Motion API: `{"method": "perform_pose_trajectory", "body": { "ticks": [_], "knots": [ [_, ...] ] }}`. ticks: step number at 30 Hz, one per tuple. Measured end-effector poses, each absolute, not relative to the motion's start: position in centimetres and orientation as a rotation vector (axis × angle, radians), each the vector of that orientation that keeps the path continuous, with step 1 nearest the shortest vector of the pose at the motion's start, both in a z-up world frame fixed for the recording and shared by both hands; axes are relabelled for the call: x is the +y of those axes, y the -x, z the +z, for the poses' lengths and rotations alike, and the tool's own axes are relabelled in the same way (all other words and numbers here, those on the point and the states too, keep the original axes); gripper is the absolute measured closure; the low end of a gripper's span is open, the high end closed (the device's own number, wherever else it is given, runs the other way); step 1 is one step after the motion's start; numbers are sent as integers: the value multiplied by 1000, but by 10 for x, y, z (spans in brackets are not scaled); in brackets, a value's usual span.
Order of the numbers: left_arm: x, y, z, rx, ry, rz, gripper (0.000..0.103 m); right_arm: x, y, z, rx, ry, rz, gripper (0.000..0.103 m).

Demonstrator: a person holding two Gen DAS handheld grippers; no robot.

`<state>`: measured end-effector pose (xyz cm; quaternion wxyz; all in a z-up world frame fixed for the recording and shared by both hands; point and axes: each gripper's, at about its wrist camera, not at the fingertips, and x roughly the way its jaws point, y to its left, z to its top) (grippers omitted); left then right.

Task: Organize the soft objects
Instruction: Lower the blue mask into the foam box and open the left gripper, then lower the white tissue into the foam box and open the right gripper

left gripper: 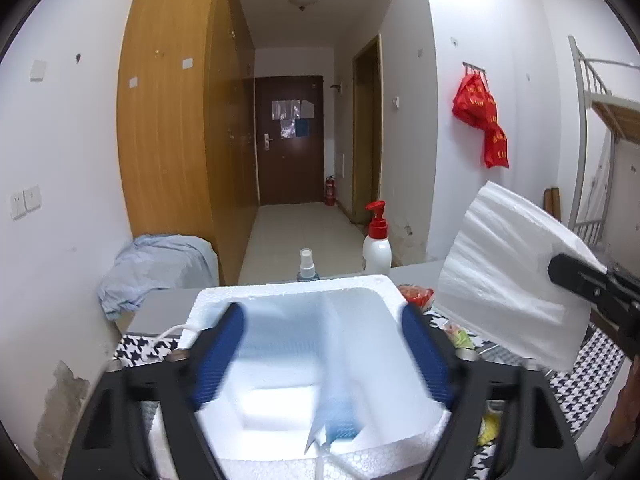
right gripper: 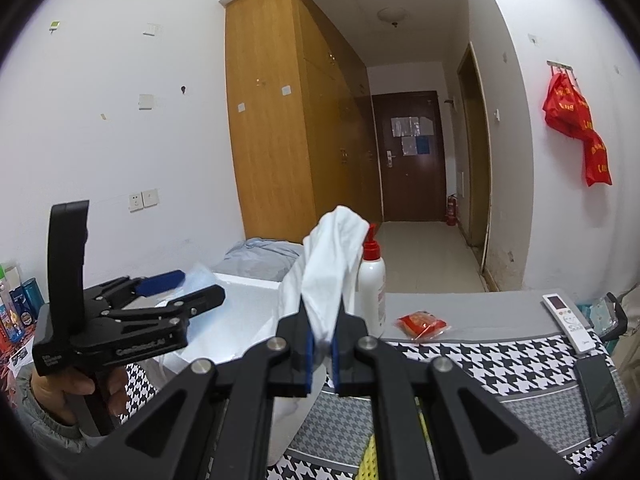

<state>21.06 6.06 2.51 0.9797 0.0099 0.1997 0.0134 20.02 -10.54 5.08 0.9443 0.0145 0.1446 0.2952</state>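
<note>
My left gripper [left gripper: 324,354] stands open, its blue pads [left gripper: 220,352] spread wide above a white foam box [left gripper: 288,288]. A pale blue, blurred thin sheet [left gripper: 336,408] hangs loose inside the box between the fingers, touching neither pad. In the right wrist view the left gripper [right gripper: 188,286] hovers over the same box [right gripper: 248,284], with the pale blue sheet [right gripper: 200,276] beside it. My right gripper [right gripper: 323,312] is shut on a white cloth [right gripper: 328,264] that sticks up from the jaws. From the left wrist view that cloth [left gripper: 508,276] hangs to the box's right, with the right gripper [left gripper: 564,270] on its far edge.
A red-topped pump bottle [left gripper: 377,240] and a small spray bottle [left gripper: 307,266] stand behind the box. A red packet [right gripper: 420,324], a white remote [right gripper: 568,320] and a dark phone [right gripper: 600,392] lie on the houndstooth-covered table [right gripper: 480,364]. A blue cloth heap [left gripper: 156,268] lies at the left.
</note>
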Motion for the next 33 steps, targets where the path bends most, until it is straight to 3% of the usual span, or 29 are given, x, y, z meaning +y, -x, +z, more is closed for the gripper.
{"method": "perform_pose_trajectory", "body": {
  "ticks": [14,33],
  "knots": [
    [72,-199,29,362,3,63,1,-102,-198,56,289,-26,605,94],
    [93,-163,35,305,14,126,1,-79,-187,63,267,-9,635,94]
  ]
}}
